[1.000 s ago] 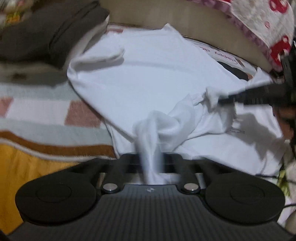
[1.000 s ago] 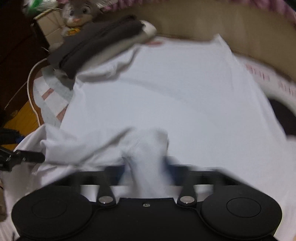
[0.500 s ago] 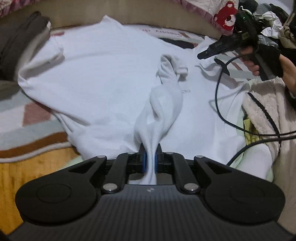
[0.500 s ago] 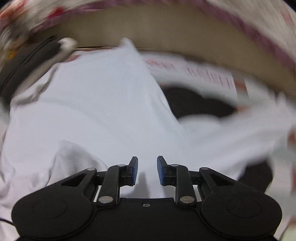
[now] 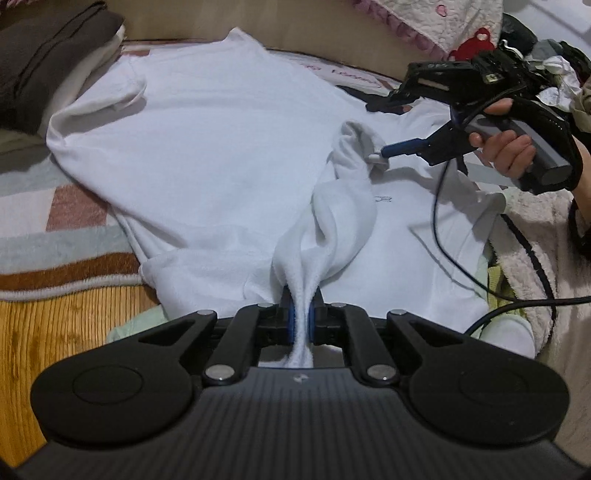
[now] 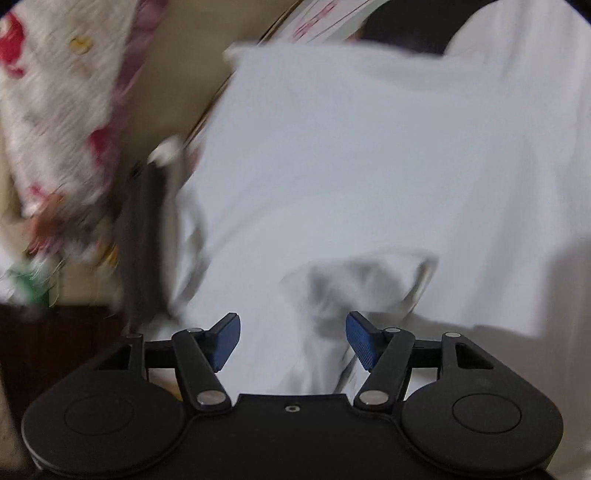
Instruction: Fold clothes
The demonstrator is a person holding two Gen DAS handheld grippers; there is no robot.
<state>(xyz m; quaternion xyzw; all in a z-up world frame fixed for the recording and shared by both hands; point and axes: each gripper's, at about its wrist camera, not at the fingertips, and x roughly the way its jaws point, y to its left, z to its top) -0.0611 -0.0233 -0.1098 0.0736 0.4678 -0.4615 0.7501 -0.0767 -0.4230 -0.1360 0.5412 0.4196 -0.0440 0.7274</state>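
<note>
A white T-shirt [image 5: 221,147] lies spread on a rug. My left gripper [image 5: 302,321] is shut on a bunched fold of the shirt's near part [image 5: 332,229] and holds it up. The right gripper [image 5: 386,151] shows at the right in the left wrist view, in a hand, with one blue fingertip at the far end of that twisted fold. In the right wrist view the right gripper [image 6: 293,338] is open, its blue pads [image 6: 360,341] wide apart, with a rumpled bit of white shirt [image 6: 354,284] between and just ahead of them. That view is blurred.
Folded dark clothes [image 5: 44,62] lie at the far left by the shirt's sleeve. The striped rug [image 5: 48,229] ends at a wooden floor [image 5: 55,325] near left. A patterned blanket [image 5: 424,22] and a black cable [image 5: 454,266] are on the right.
The right gripper, which let go of the shirt earlier, has opened wider and swung back down to the end of the twisted fold. My left gripper keeps its hold.
</note>
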